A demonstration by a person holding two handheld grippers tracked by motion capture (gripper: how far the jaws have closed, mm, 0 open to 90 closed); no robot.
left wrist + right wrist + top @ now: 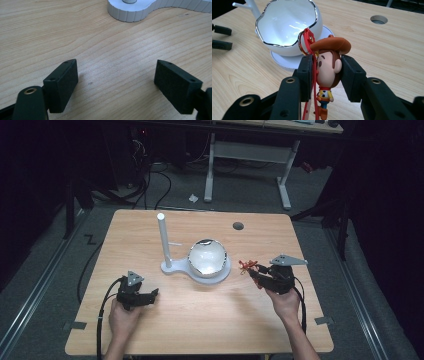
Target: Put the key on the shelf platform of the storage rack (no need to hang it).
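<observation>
Right gripper level, clamping cowboy figure by head.

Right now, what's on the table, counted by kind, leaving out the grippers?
White stand with an upright post: 1
White bowl with a silver rim: 1
Cowboy figure keychain with a red strap, clamped by its head in the right gripper: 1
Total: 3
</observation>
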